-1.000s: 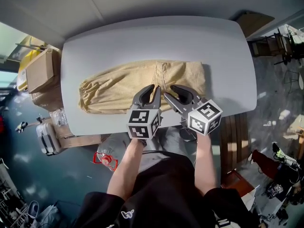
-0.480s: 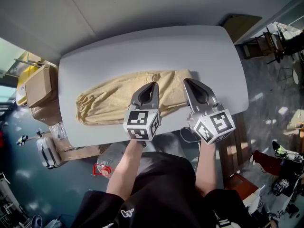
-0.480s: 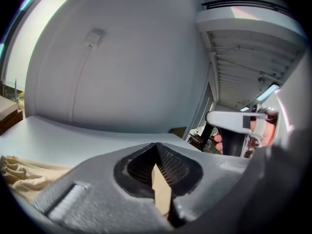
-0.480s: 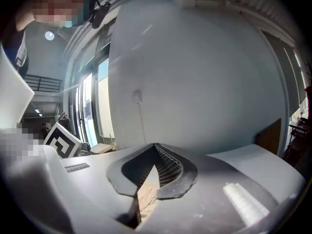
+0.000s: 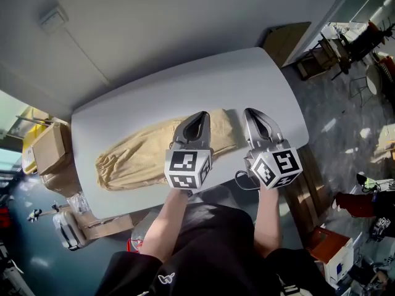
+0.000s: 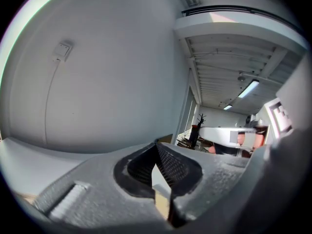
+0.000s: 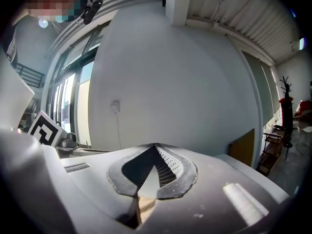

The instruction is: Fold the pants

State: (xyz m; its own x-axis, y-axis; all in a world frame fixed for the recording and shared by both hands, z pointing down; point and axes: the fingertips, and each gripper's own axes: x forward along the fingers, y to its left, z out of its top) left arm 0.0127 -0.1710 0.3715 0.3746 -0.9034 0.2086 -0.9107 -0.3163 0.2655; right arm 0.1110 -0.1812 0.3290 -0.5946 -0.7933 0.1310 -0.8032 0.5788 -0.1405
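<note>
The tan pants lie flat and lengthwise on the grey table, legs to the left. My left gripper hangs above their right part, jaws shut, with nothing at the tips. My right gripper is beside it, just past the pants' right end, also shut and empty. In the left gripper view the tips meet against the white wall, and a sliver of tan cloth shows low through the gap behind them. The right gripper view has the same closed tips and a tan sliver.
Cardboard boxes stand on the floor left of the table. A brown board leans at the far right corner, and a wooden bench stands at the right. Chairs stand beyond.
Both grippers went from open at the pants' near edge to shut, and rose off the cloth. The right one moved out to the right. The pants stay flat.
</note>
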